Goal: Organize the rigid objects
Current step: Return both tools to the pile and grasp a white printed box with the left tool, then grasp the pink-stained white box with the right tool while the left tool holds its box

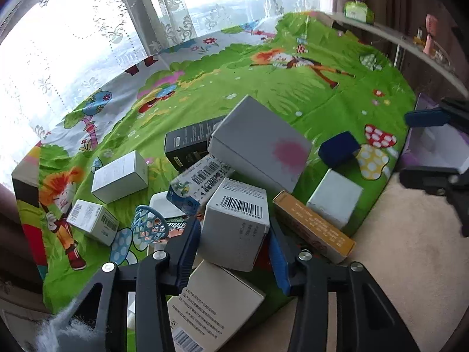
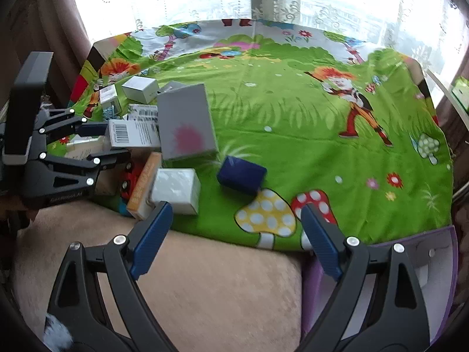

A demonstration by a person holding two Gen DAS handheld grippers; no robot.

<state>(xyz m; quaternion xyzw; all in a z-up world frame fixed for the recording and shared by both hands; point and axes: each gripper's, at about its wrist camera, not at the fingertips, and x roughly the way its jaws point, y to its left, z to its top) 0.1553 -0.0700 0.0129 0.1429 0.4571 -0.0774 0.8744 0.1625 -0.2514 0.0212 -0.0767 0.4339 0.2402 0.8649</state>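
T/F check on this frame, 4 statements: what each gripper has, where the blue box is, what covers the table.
1. The left gripper has a white barcode box between its fingers. True.
2. The right gripper holds the dark blue box. False: it is open and empty, and the blue box lies apart on the cloth.
3. The grey box with a pink stain leans tilted on other boxes. True.
4. The table is covered by a plain white cloth. False: the cartoon cloth is bright green.
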